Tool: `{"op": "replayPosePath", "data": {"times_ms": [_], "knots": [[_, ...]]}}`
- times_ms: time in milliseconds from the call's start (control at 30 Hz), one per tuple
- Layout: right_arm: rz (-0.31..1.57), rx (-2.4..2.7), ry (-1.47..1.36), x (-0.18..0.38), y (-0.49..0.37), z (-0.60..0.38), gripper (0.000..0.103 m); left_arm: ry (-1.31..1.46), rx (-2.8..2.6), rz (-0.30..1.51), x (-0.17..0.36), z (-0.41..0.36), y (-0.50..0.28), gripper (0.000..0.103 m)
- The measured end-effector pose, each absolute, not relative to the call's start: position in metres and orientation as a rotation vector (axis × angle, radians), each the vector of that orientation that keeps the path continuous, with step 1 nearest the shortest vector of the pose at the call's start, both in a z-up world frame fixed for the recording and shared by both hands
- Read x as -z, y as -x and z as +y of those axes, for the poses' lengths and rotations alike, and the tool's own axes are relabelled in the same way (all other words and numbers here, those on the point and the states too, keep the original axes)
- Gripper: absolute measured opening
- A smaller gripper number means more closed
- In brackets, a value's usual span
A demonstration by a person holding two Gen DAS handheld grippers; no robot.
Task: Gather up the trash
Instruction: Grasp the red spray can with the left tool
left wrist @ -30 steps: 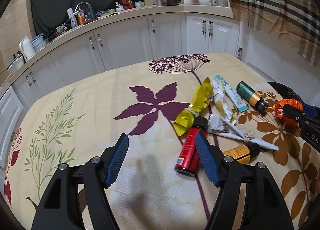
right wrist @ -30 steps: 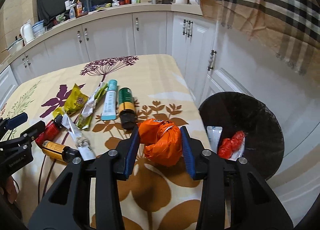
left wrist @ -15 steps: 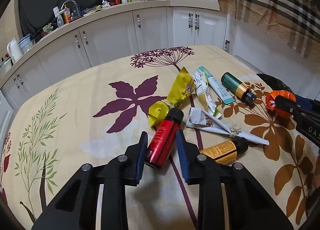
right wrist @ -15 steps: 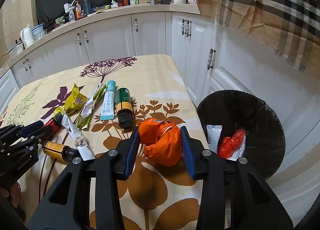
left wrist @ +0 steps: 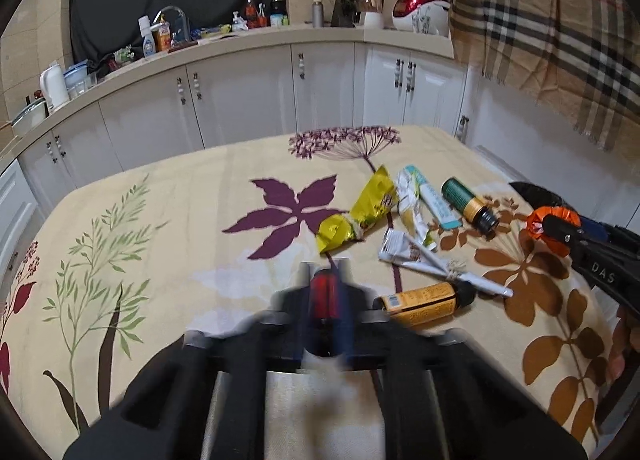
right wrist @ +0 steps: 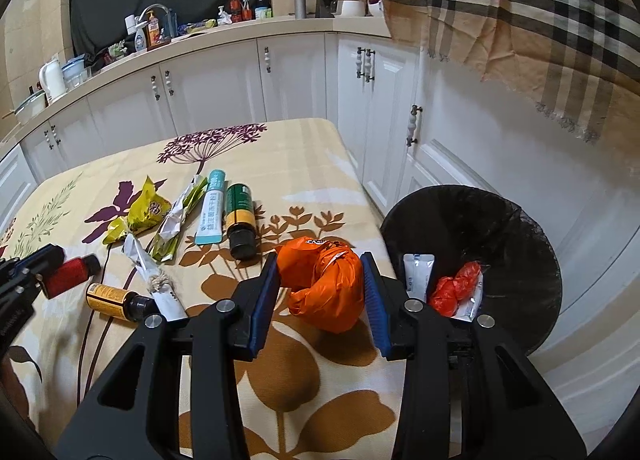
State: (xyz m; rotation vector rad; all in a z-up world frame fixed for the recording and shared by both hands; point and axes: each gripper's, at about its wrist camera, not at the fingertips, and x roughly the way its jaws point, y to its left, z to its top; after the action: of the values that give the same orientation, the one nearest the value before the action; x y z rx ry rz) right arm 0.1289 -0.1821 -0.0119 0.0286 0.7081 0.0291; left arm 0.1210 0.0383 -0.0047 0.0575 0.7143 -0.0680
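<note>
From the left wrist, we see the left gripper (left wrist: 326, 296) pinching the red bottle (left wrist: 325, 294), blurred, over the floral tablecloth (left wrist: 192, 228). Just beside it lies the yellow bottle (left wrist: 424, 300); beyond are a yellow wrapper (left wrist: 360, 216) and a green bottle (left wrist: 468, 202).

From the right wrist, we see the right gripper (right wrist: 320, 292) with both pads pressed on the orange bag (right wrist: 324, 284) at the table's edge. Beside the table stands the black bin (right wrist: 516, 236), holding 1 red bag (right wrist: 456, 288).
</note>
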Motion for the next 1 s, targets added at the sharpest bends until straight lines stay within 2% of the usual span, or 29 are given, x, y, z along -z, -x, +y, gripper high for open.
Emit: {"op": "replayPosePath", "data": {"times_ms": [267, 367, 433, 500, 800, 1000], "knots": [[0.700, -0.014, -0.036, 0.009, -0.127, -0.192, 0.039, -0.044, 0.072, 0.724, 0.008, 0.039, -0.125, 0.002], [0.706, -0.020, -0.035, 0.012, -0.126, -0.192, 0.039, -0.027, 0.053, 0.735, 0.011, 0.046, -0.123, 0.012], [0.714, -0.025, -0.036, 0.015, -0.127, -0.191, 0.039, -0.018, 0.043, 0.736, 0.012, 0.049, -0.120, 0.030], [0.716, -0.027, -0.034, 0.015, -0.127, -0.190, 0.039, -0.021, 0.032, 0.733, 0.012, 0.052, -0.117, 0.036], [0.724, -0.030, -0.027, 0.015, -0.125, -0.186, 0.039, -0.003, 0.061, 0.790, 0.022, 0.058, -0.111, 0.045], [0.726, -0.032, -0.024, 0.016, -0.126, -0.185, 0.039, -0.021, 0.083, 0.815, 0.029, 0.051, -0.107, 0.045]]}}
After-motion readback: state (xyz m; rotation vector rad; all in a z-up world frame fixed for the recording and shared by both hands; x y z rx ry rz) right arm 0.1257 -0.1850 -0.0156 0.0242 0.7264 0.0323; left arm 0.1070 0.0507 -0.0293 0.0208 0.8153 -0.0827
